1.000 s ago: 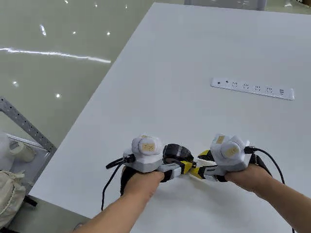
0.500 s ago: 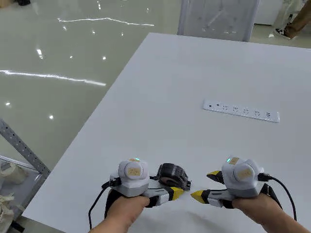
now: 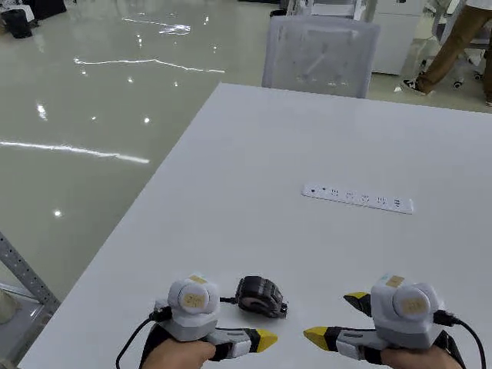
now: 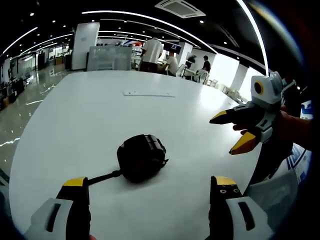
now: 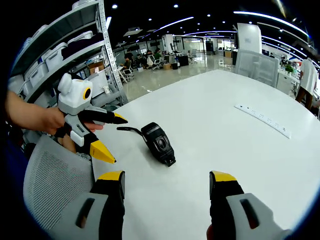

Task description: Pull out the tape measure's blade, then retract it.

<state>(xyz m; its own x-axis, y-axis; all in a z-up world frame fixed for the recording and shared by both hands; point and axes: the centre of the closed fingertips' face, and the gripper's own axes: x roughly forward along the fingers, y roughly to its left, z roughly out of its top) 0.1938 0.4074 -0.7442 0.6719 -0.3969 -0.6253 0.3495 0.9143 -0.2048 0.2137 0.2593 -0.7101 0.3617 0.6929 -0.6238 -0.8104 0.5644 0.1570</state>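
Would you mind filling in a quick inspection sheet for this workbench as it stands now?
Surface: white table, plain and level.
Job's things: black tape measure lying on the table, gripped by nothing, no blade drawn out; its black strap lies beside it.
Clutter: white power strip further back on the table.
Grippers: left gripper and right gripper both open, fingers apart, either side of the tape measure.
Cables: left cable and right cable, both black, run back toward the person.
Surroundings: chair at the far edge, glossy floor, shelving, people in the background.
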